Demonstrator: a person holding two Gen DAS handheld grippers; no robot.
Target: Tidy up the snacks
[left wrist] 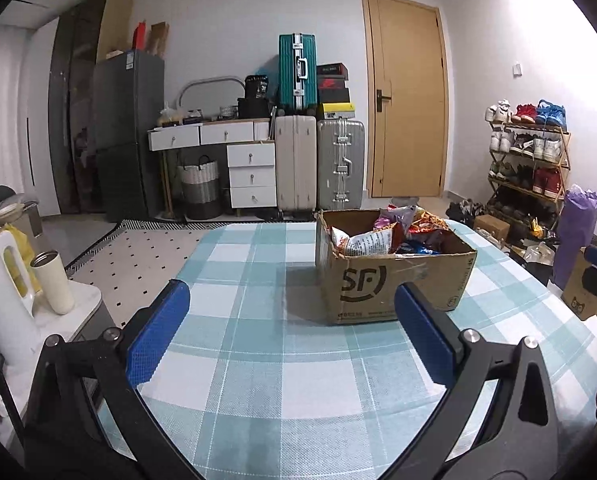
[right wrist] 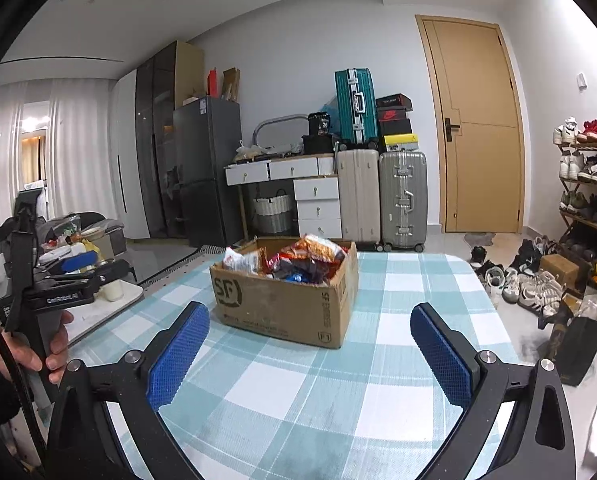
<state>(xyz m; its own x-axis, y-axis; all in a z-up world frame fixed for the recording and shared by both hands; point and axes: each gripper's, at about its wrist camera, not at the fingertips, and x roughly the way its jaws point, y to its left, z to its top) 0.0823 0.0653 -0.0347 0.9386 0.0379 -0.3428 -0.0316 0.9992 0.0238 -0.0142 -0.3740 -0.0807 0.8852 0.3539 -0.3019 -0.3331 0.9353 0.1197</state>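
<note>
Checked tablecloth (left wrist: 258,360) bears one snack-filled box (left wrist: 394,280).

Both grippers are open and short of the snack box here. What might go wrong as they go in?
1. The snack packets are heaped above the rim of the cardboard box, so pulling one may spill its neighbours onto the checked tablecloth.
2. The box looks light; a one-sided tug may drag it across the cloth.
3. Left gripper and right gripper, jaws wide, aim at the same box and may collide.

Home living room: fridge (left wrist: 128,132), suitcases (left wrist: 318,164), shoe rack (left wrist: 528,160), checked tablecloth (left wrist: 282,360).
</note>
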